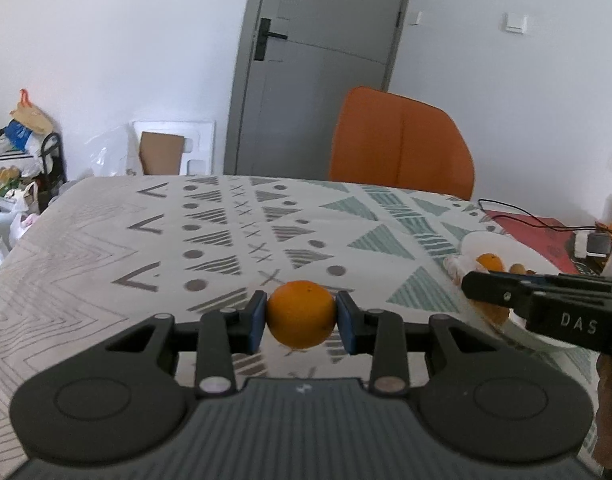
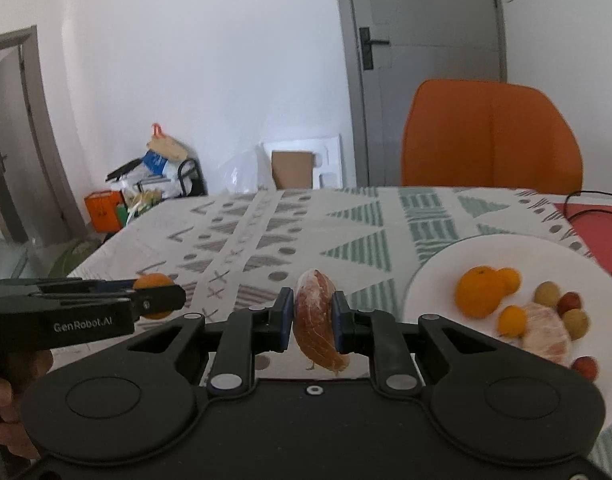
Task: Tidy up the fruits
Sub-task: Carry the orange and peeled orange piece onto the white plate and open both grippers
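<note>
Both claws loaded above the patterned tablecloth [image 1: 106, 240]: left gripper [image 1: 301, 316] clamps a small orange [image 1: 301, 314], right gripper [image 2: 313, 322] pinches a peeled citrus segment [image 2: 316, 320] standing upright, white plate [image 2: 446, 256] lying near-right, nearer the right hand.

Bright, even daylight in both views; soft faint shadows on worktop [image 1: 106, 240]. Strong fisheye bending at edges, dark corner vignettes. Slight motion blur; plate [image 2: 446, 264] fruit soft.
</note>
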